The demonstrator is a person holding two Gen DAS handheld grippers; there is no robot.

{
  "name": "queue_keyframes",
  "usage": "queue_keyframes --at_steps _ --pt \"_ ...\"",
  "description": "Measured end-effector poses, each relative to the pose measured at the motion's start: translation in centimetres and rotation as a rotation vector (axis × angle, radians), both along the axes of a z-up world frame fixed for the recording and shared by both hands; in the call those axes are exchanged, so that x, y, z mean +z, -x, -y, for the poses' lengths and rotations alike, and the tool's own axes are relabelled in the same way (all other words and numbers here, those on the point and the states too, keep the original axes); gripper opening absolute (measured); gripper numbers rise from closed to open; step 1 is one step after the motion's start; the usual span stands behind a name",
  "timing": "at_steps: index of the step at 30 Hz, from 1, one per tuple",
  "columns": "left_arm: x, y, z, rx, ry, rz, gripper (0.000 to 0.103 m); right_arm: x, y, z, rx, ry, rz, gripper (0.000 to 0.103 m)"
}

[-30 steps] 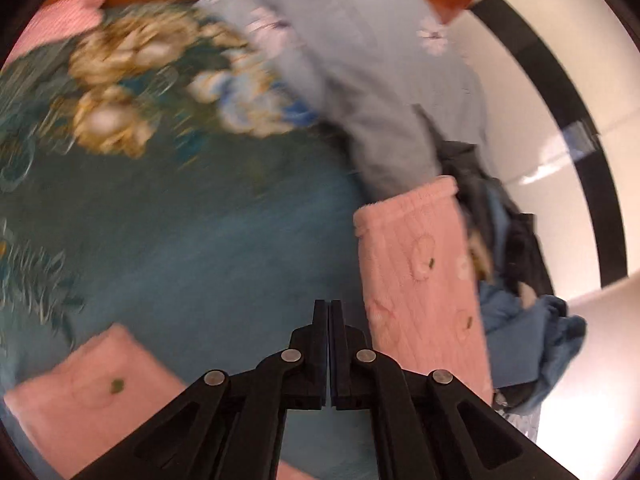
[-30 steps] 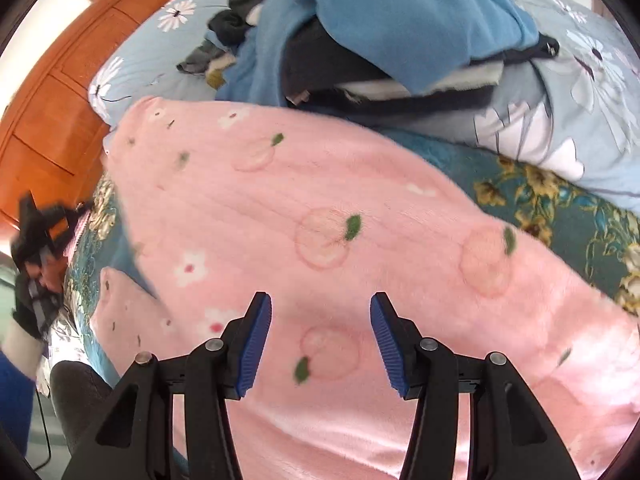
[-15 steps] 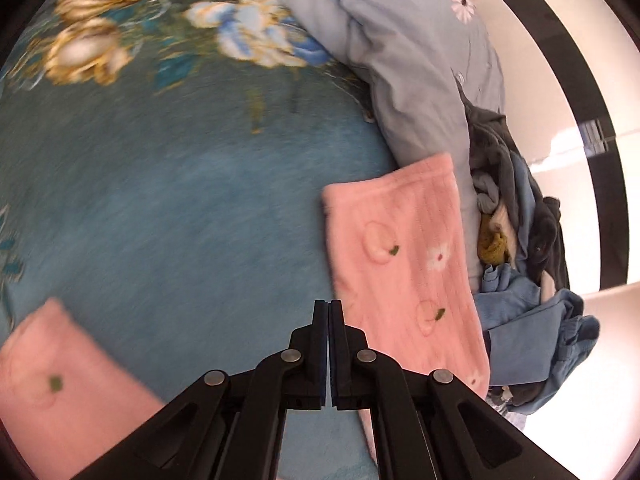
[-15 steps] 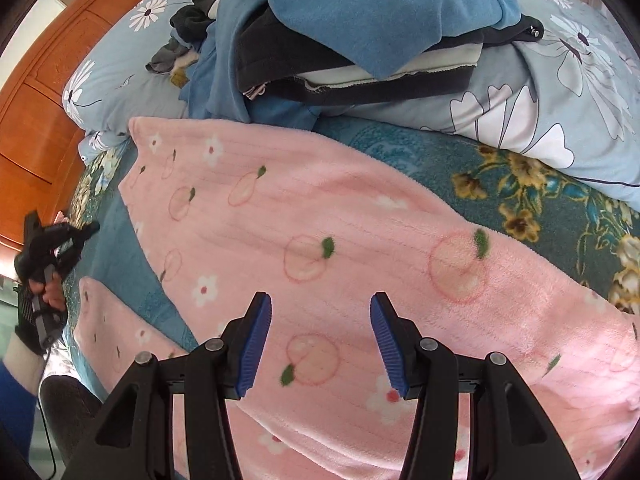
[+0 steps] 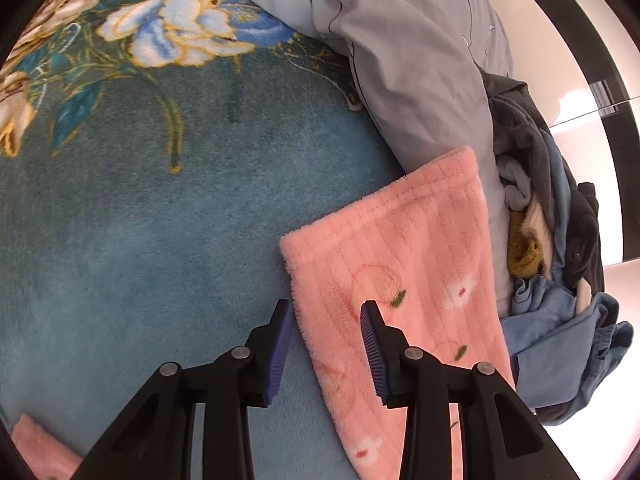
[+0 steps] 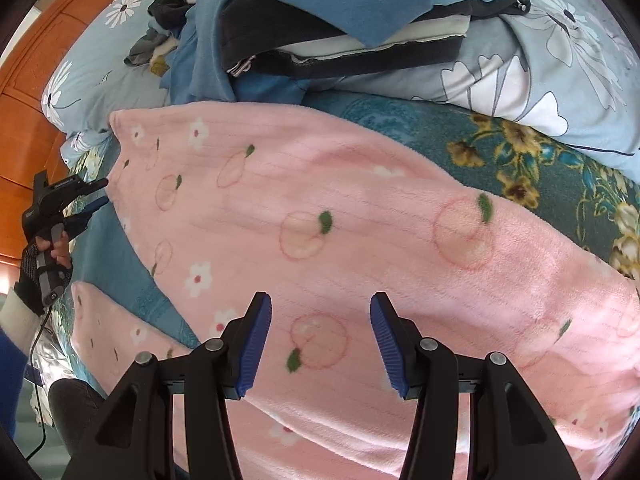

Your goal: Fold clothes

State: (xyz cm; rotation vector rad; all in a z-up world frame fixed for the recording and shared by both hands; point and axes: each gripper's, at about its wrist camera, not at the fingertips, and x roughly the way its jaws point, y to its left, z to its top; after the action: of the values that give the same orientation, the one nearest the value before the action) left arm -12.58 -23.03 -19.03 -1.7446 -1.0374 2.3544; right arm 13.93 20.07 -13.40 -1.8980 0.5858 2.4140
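Opening, left hand-held gripper point(image 5: 326, 334) now straddles pink trouser-leg point(image 5: 400, 280) edge — unclamped.

The pink trousers point(image 6: 360, 208) run past the right and bottom edges of the right wrist view, so the waist end cannot be seen. In the left wrist view only one leg end point(image 5: 404, 280) shows fully, the other is a scrap cut off at the bottom left corner. The clothes pile point(image 6: 340, 12) is cropped by the top edge, its lower garments buried and hard to tell apart. The person's sleeve point(image 6: 12, 360) is cut by the left edge.
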Motion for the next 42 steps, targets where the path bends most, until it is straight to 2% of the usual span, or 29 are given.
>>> queue_keyframes --at_steps 4,6,7,8,13,19,23,28,31,33,35,38,41,42 --pt "-0.7 0.1 -0.1 0.01 -0.051 -0.002 0.035 0.4 0.2 0.8 0.019 -0.018 0.005 0.053" --pt "-0.9 0.1 -0.1 0.016 -0.055 0.002 0.022 0.6 0.3 0.9 0.013 -0.023 0.005 0.053" --pt "-1.0 0.1 -0.2 0.018 -0.056 0.009 0.009 0.7 0.4 0.9 0.009 -0.024 0.005 0.053" --pt "-0.9 0.1 -0.1 0.021 -0.059 0.008 0.005 0.8 0.5 0.8 0.004 -0.023 0.004 0.053" --pt "1.3 -0.9 0.5 0.052 -0.045 -0.066 0.003 0.9 0.8 0.7 -0.011 -0.019 -0.004 0.053" --pt "4.9 -5.2 4.6 0.182 -0.045 -0.182 0.003 2.0 0.9 -0.5 -0.011 -0.037 -0.043 0.053" --pt "5.3 -7.9 7.1 0.24 -0.007 -0.171 0.003 2.4 0.3 -2.1 -0.011 -0.071 -0.045 0.053" --pt "4.3 -8.0 7.4 0.238 0.089 -0.114 0.003 3.3 -1.0 -6.4 -0.047 -0.128 -0.046 0.053" --pt "3.6 -7.9 7.0 0.204 0.102 -0.078 0.003 3.5 -1.2 -10.0 -0.077 -0.16 -0.03 0.053" --pt "3.7 -8.0 6.5 0.19 0.111 -0.078 0.003 2.8 -0.7 -12.4 -0.078 -0.169 0.016 0.053" --pt "3.9 -8.5 6.5 0.189 0.115 -0.09 0.003 1.9 -0.2 -13.9 -0.064 -0.182 0.052 0.053" --pt "4.4 -9.0 6.5 0.199 0.113 -0.093 0.003 0.4 1.7 -13.6 -0.002 -0.12 0.062 0.053" --pt "5.0 -9.3 6.5 0.201 0.119 -0.096 0.003 -1.0 4.2 -10.0 0.156 -0.059 0.074 0.053" --pt "5.3 -9.3 6.5 0.199 0.124 -0.097 0.003 -1.6 5.0 -8.7 0.21 -0.067 0.084 0.053"
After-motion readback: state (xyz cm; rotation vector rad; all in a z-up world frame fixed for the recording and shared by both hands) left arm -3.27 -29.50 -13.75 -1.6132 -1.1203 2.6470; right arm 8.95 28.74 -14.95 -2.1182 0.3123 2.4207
